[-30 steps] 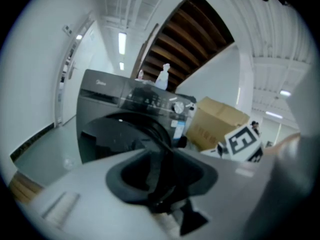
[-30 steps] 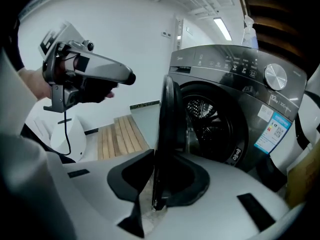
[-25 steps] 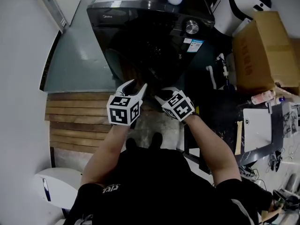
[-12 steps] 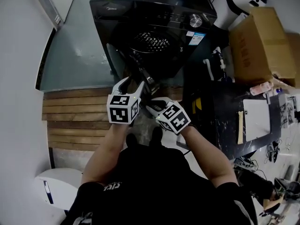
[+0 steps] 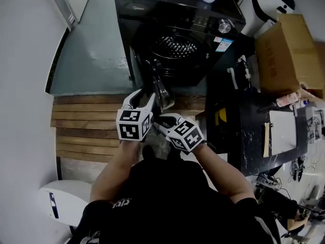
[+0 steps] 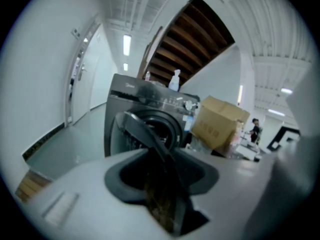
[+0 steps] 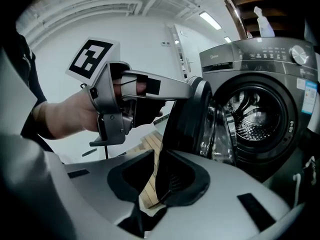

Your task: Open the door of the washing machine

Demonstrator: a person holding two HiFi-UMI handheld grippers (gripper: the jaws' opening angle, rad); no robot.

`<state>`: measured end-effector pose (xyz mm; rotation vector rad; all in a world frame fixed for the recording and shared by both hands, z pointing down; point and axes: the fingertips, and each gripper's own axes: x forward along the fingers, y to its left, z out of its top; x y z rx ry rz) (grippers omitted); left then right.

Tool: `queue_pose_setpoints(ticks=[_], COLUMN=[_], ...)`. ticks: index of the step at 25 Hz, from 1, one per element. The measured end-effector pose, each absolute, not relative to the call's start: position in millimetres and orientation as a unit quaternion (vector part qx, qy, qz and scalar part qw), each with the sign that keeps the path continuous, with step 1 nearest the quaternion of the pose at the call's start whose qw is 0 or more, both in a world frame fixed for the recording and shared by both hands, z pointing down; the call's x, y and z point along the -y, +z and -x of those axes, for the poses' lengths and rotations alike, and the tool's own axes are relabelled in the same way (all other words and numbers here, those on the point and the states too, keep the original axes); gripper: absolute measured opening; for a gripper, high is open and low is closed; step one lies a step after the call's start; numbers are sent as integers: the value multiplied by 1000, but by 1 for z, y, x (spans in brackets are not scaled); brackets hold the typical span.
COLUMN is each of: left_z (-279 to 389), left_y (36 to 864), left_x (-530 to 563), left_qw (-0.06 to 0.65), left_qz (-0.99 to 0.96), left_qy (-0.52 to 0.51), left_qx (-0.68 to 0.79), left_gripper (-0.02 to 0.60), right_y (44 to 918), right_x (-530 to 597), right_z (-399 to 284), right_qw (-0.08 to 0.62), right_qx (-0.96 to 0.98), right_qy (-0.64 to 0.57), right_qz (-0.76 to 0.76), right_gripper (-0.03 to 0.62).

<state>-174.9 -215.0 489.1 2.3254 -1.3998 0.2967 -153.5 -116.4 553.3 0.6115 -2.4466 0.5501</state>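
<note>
Dark grey front-loading washing machine (image 5: 177,14) stands on the grey floor. Its round, glass-bowled door (image 5: 158,88) is hinged at the left edge of the front and juts edge-on toward the strip of wooden slats (image 5: 86,126).

Handling, as judged: rigid door with some weight in the glass, swings freely on its hinge. The glossy rim could slip. Best hold is the free rim opposite the hinge, pulled along the door's arc, not straight back.

Left gripper (image 5: 147,93): jaws have just been closing, now clenched on the door's rim. Right gripper (image 5: 161,120): jaws narrowed a little, grasping the rim lower down.

Change from a second ago: the door has swung well out, the perforated steel drum (image 5: 175,46) is now exposed, and both grippers have drawn back toward the person.
</note>
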Motion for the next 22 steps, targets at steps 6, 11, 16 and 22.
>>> queue_pose_setpoints(ticks=[6,11,16,22], left_z=[217,253,297,338], left_y=[489,489,487,481], left_x=[201,193,190,200], left_qw=[202,187,187,179], left_qz=[-830,-816,-800,-775], left_qy=[108,114,114,145], left_qx=[508,535,559,588], left_gripper=[149,121,104,116], right_y=[552,548,535,519], right_x=[95,102,116,138], right_z=[195,203,205,205], right_qw=[286,275,261,247], right_qx=[924,923,922,926], right_qy=[194,200,201,196], right_qz=[-167,-178,-201,-209], right_gripper=[49,48,48,48])
